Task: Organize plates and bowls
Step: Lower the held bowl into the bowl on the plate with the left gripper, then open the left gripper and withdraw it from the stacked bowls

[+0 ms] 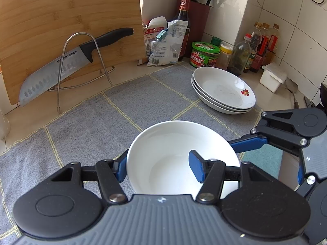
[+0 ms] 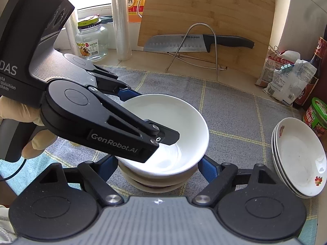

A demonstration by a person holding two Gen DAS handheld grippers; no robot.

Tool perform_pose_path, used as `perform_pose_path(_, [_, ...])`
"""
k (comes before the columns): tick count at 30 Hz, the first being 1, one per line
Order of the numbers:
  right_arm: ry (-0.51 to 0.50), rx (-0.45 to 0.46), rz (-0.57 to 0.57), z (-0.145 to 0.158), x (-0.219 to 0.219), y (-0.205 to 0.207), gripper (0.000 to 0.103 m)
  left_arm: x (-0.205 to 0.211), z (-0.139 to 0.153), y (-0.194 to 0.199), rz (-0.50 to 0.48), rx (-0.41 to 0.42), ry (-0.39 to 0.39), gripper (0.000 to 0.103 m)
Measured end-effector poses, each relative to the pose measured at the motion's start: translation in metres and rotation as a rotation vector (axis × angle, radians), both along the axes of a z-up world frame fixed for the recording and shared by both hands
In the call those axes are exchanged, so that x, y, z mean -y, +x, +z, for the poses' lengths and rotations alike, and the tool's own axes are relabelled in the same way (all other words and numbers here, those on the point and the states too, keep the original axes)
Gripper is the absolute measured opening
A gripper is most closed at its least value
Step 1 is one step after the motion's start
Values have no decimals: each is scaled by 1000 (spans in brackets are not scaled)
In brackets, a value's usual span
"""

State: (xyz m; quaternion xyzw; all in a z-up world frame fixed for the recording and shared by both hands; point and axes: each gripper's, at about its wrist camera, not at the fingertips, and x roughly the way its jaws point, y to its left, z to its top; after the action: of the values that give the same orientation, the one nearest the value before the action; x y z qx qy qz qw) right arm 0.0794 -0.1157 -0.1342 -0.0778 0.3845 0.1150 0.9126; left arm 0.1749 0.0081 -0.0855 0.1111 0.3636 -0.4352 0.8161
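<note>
Clamping the rim of the plain white ceramic bowl point(image 1: 179, 159) at lower centre of its own view, the left gripper point(image 1: 158, 168) nests it on the stacked bowls point(image 2: 163, 178) that the right view shows low centre between the spread-apart right gripper point(image 2: 157, 166), so release likely comes next.

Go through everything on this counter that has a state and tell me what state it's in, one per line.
Left gripper: shut on white bowl's rim.
Right gripper: jaws open, straddling the bowl stack.
White bowl: upright, empty, nested on the bowl stack.
Bowl stack: upright on mat.
Plates: stacked, top one empty.
Knife: resting in wire rack.
Cutting board: standing upright.
Glass jar: lidded.
</note>
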Motion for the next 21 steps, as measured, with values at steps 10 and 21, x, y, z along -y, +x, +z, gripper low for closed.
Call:
perform_pose_path(10, [7,-4,-3,-1,1,0,88,-3,-2,1,1,-6,-21,59])
perform_pose_path(21, [4,-2,-6,-1,0,0,89,-5,-1,0,2,-4,-28,62])
